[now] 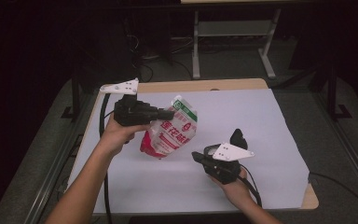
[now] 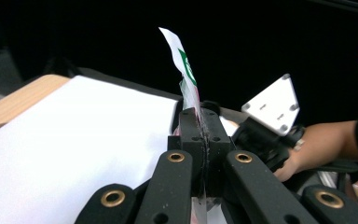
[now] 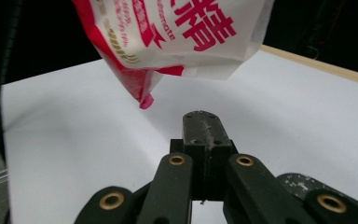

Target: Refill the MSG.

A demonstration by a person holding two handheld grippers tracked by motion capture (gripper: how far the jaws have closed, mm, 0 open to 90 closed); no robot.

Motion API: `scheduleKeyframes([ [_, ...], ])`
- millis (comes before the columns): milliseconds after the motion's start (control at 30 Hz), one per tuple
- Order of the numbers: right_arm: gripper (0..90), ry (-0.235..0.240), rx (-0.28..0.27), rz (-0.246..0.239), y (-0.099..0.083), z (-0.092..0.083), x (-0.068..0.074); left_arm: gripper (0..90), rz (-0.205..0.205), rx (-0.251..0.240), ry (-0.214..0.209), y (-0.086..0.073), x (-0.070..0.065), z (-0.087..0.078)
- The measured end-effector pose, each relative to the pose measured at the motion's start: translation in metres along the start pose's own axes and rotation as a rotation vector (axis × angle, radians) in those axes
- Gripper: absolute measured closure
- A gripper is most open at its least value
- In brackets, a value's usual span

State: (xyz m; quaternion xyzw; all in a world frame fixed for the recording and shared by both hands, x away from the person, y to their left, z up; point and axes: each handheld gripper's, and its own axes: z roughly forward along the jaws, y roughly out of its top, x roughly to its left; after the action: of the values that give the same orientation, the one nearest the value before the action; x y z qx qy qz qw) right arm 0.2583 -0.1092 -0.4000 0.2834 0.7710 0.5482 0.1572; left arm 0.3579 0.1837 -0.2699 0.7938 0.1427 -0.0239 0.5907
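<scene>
A white and red plastic bag [image 1: 172, 130] with red printed characters hangs tilted above the white table sheet [image 1: 242, 116]. My left gripper [image 1: 170, 113] is shut on the bag's upper left edge; in the left gripper view the thin bag edge [image 2: 186, 74] rises out from between the closed jaws of my left gripper [image 2: 200, 122]. My right gripper [image 1: 196, 156] is shut with nothing in it, low over the sheet just right of the bag's bottom. In the right gripper view the bag [image 3: 177, 32] hangs above and ahead of my right gripper [image 3: 202, 122].
The white sheet [image 3: 284, 107] covers most of a wooden table whose bare edge [image 1: 205, 85] shows at the back. Behind the table stand grey frame legs [image 1: 196, 46] and cables on a dark floor. A black cable [image 1: 105, 186] trails along the left forearm.
</scene>
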Motion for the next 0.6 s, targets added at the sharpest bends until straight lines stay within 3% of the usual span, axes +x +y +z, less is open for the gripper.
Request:
scheduleKeyframes([
  [200, 90.0, 0.017, 0.004, 0.006, -0.001, -0.004, -0.006, 90.0, -0.03, 0.004, 0.048, -0.017, 0.01, -0.009],
  [233, 89.9, 0.016, 0.004, 0.003, -0.001, -0.003, -0.006, 90.0, -0.041, 0.023, 0.083, -0.025, 0.017, -0.012],
  [467, 90.0, 0.015, 0.018, 0.003, -0.003, 0.0, -0.007, 90.0, -0.091, 0.029, 0.134, -0.046, 0.034, -0.018],
  [600, 89.9, 0.013, 0.018, 0.001, -0.003, 0.0, -0.007, 90.0, -0.11, -0.004, 0.133, -0.051, 0.038, -0.024],
])
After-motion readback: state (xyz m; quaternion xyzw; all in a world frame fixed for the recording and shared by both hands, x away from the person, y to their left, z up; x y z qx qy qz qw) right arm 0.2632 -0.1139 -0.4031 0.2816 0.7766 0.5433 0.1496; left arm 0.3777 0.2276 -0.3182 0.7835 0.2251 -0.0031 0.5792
